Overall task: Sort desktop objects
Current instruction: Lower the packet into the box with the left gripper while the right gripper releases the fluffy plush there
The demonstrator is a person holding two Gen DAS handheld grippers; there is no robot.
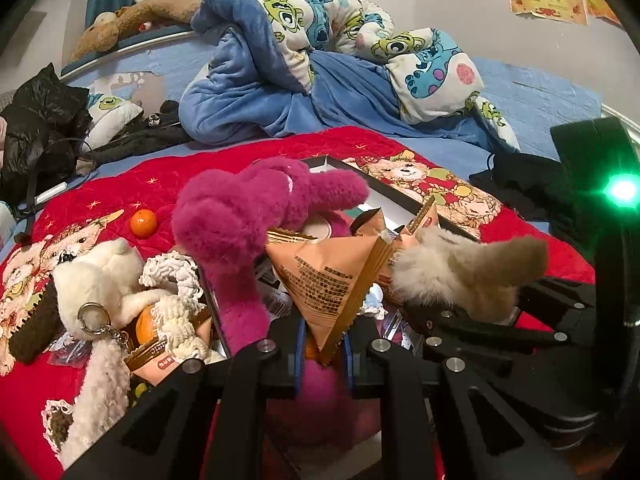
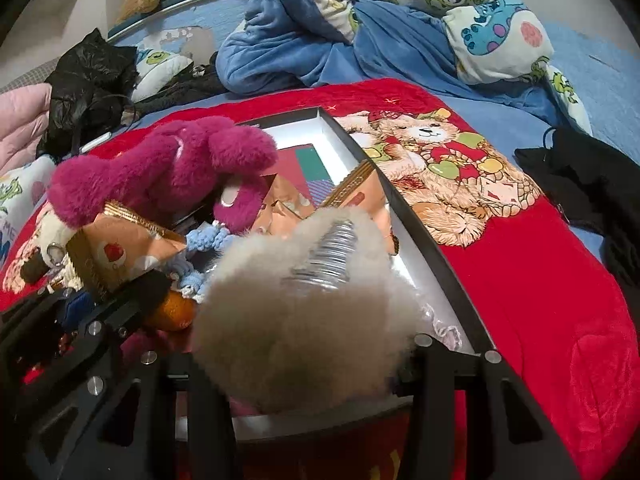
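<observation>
My left gripper is shut on an orange snack packet and holds it above the black-rimmed box. My right gripper is shut on a beige fluffy plush; its fingertips are hidden by the fur. The plush also shows in the left wrist view, with the right gripper beneath it. A magenta plush bear lies across the box, also in the right wrist view. More snack packets and a blue crochet piece lie inside.
A mandarin sits on the red blanket. A white plush with a key ring, a cream crochet toy and another packet lie at the left. A blue quilt, black clothes and a black bag surround them.
</observation>
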